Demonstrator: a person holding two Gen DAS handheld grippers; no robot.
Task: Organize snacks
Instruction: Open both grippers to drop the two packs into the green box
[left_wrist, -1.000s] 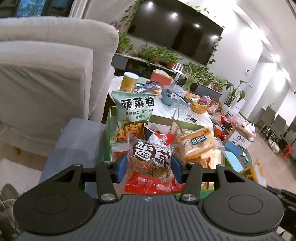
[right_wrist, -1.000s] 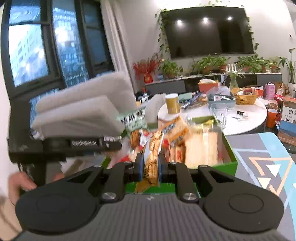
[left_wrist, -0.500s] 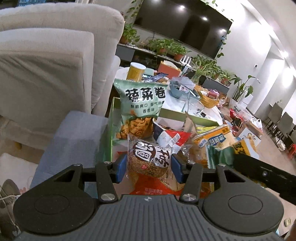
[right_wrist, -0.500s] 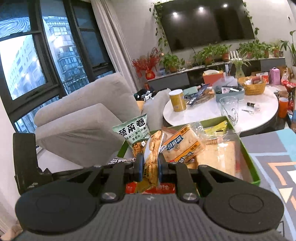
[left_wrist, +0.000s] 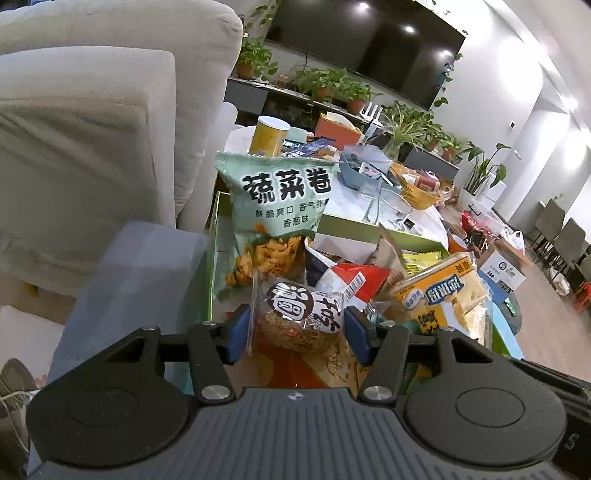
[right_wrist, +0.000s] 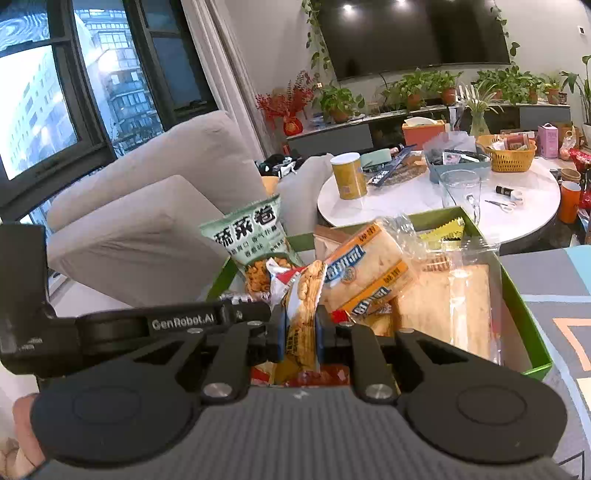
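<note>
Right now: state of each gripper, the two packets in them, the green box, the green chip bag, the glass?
left gripper: jaws opening, round cake packet between them
right gripper: shut on peanut packet
green box: open, crowded with snacks
green chip bag: sealed, standing upright in box
glass: upright on white table, looks empty

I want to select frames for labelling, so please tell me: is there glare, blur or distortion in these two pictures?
Left wrist view: sharp; ceiling lights reflect as bright spots on the television; the fisheye lens bends the sofa and walls. Right wrist view: also sharp; the window is nearly overexposed, and the snack box rim curves.
</note>
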